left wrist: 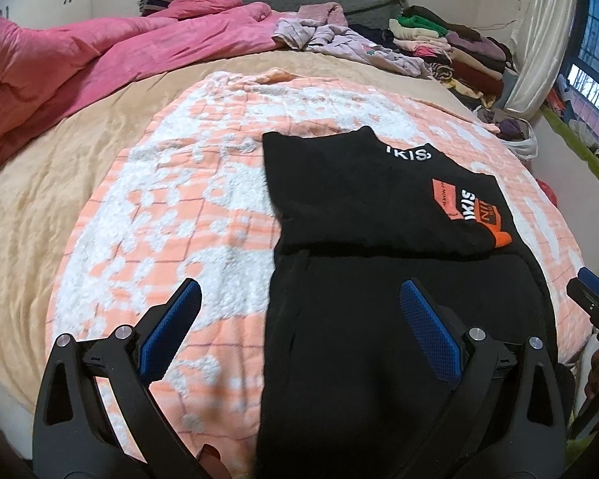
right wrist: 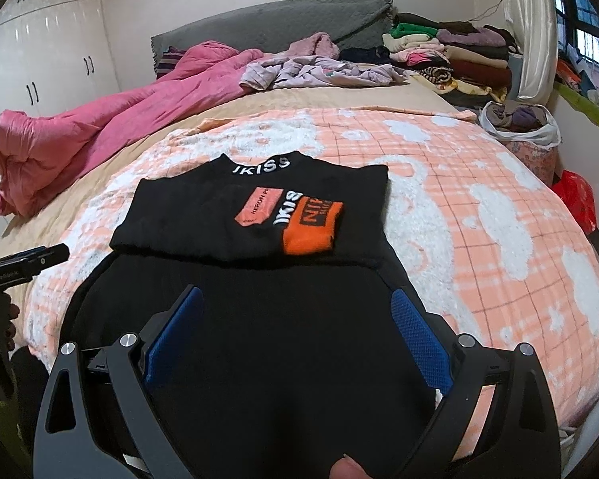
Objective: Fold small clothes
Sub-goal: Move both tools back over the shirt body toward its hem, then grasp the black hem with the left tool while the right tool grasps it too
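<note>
A black garment with white lettering and orange patches lies on an orange-and-white checked blanket on the bed. Its upper part is folded over the lower part, which hangs toward the near edge. My left gripper is open and empty, above the garment's left edge. My right gripper is open and empty, above the garment's lower part. The folded top lies just beyond it. The right gripper shows at the right edge of the left wrist view; the left one shows at the left edge of the right wrist view.
A pink quilt is bunched at the far left of the bed. Loose lilac clothes and a stack of folded clothes lie at the head. A bag of clothes stands at the right. White wardrobes stand at left.
</note>
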{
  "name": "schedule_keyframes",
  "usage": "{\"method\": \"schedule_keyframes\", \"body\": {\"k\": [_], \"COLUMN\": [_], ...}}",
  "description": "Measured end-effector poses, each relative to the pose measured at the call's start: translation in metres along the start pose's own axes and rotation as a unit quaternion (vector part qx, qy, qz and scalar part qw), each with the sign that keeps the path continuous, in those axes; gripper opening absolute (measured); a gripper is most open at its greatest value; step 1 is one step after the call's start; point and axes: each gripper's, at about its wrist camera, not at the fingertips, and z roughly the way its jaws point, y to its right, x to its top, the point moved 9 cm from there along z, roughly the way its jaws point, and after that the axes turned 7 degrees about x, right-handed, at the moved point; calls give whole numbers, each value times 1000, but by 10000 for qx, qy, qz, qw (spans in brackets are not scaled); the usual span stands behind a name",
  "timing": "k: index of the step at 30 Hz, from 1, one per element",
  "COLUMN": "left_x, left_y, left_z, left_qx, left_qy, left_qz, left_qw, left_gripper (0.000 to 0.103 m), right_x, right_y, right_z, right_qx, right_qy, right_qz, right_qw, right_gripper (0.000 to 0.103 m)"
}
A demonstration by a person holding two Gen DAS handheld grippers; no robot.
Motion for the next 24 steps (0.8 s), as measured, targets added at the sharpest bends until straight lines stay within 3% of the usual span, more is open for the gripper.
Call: {"method": "schedule_keyframes", "body": {"k": [20, 24], "left_x": [-48, -57], "left_y": [-33, -39], "left_z": [-14, -17], "left_qx": [-52, -45], "left_qy": [-263, -290], "left_qz": [-152, -166], "left_qw": [9995, 9994], "left_gripper": [93, 81], "right_x": [-35, -42], "right_y": [18, 24], "right_z": [-18, -20], "right_qx": [-188, -234], "right_qy": [-135, -178], "right_qz": [46, 59], "right_qw": [9997, 9996], "right_gripper": [94, 94]}}
